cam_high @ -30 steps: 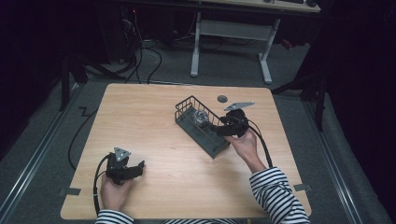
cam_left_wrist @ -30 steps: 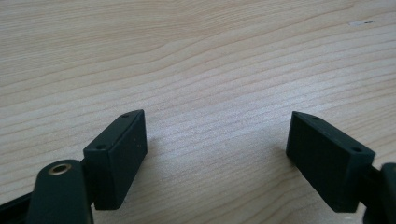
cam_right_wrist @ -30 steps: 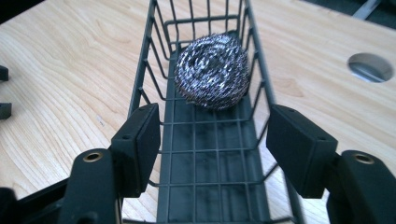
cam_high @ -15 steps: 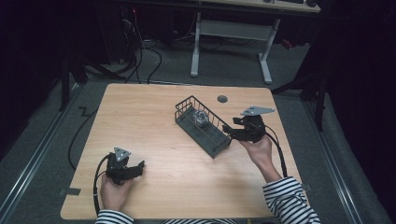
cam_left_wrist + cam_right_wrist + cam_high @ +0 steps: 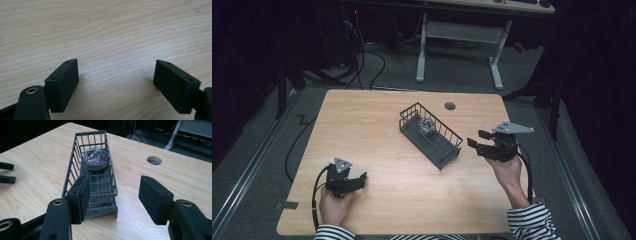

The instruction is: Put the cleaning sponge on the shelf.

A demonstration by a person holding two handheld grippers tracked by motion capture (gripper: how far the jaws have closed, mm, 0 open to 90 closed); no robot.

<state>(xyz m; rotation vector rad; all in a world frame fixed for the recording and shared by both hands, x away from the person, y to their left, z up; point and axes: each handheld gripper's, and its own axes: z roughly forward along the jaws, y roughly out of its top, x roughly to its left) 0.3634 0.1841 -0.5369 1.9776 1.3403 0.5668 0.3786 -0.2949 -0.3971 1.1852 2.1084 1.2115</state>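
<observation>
Steel scourer (image 5: 95, 159) sits in the wire basket (image 5: 430, 134)'s far end. Right gripper (image 5: 478, 139), jaws apart and empty, hangs just beside it, having just narrowed slightly, seemingly finished placing. Left gripper (image 5: 357, 178) rests wide open on the table (image 5: 362, 125).

The right gripper (image 5: 479, 142) hangs raised in the person's right hand (image 5: 508, 171), jaws apart with nothing between its fingers (image 5: 81, 195), having just narrowed a little. The left gripper (image 5: 358, 180), seemingly low in the left hand (image 5: 332, 205), stands wide open and empty.
</observation>
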